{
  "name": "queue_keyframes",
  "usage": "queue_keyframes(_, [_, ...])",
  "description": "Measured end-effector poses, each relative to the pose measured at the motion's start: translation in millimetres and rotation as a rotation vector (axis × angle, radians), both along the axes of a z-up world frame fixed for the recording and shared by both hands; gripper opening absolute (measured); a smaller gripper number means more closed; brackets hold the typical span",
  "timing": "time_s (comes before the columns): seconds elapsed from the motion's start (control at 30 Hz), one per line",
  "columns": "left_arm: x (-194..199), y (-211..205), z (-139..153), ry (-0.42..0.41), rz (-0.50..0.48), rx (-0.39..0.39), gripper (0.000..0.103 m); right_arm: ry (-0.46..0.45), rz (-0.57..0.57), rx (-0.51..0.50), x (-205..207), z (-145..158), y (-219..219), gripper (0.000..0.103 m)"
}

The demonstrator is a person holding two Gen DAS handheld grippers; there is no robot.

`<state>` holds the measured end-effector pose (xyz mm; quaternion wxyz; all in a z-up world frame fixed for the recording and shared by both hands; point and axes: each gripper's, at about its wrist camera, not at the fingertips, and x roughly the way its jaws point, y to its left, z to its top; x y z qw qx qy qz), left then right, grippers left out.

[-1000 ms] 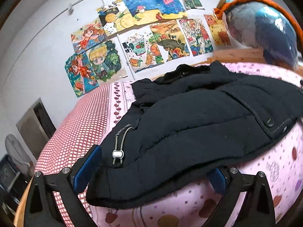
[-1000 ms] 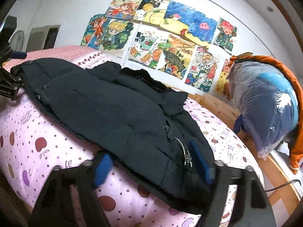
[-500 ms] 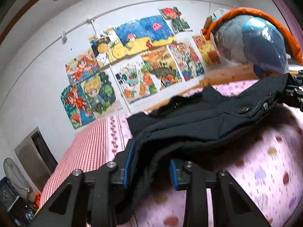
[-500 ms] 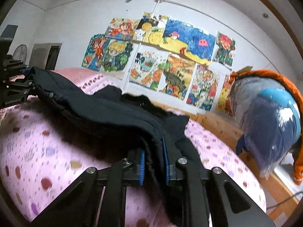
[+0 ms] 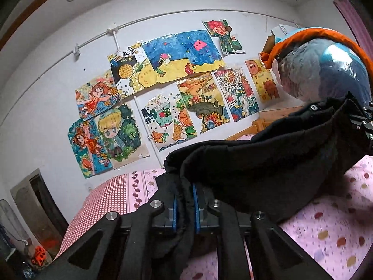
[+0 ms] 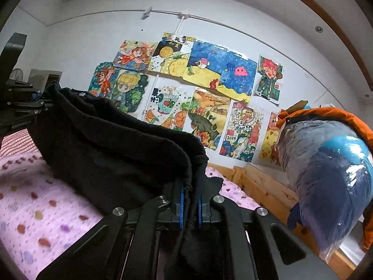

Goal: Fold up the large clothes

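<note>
A large black padded jacket (image 5: 268, 161) hangs lifted above the pink spotted bed (image 5: 333, 228). My left gripper (image 5: 185, 207) is shut on one corner of its hem. My right gripper (image 6: 190, 207) is shut on the other corner. The jacket (image 6: 112, 144) sags between the two, its lower part still near the bed (image 6: 35, 210). Each gripper shows at the edge of the other's view: the right one (image 5: 363, 126) and the left one (image 6: 21, 109). The jacket's collar and sleeves are hidden.
A wall of colourful drawings (image 5: 167, 88) is behind the bed. A big plastic-wrapped blue bundle with an orange cover (image 6: 326, 163) stands at the right on a wooden bed frame (image 6: 261, 186). A red checked sheet (image 5: 105, 200) covers the bed's left part.
Both grippers closed on the jacket's hem corners and raised it off the bed. The jacket lay flat a second ago; now it hangs stretched between them.
</note>
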<state>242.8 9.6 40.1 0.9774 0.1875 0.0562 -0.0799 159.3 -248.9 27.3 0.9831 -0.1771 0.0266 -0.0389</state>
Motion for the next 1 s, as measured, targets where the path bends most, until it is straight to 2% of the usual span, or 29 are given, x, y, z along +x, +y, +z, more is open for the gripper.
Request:
queue_keyframes(0.23, [42, -7, 21, 0.049, 0.010, -0.001, 0.009, 0.022, 0.000, 0.021, 51, 28, -5, 0.007])
queue_keyframes(0.47, [92, -21, 31, 0.087, 0.026, 0.043, 0.010, 0.037, -0.006, 0.042, 102, 35, -13, 0.007])
queue_keyframes(1.0, [215, -51, 18, 0.198, 0.066, 0.059, 0.009, 0.131, -0.010, 0.042, 231, 34, -27, 0.007])
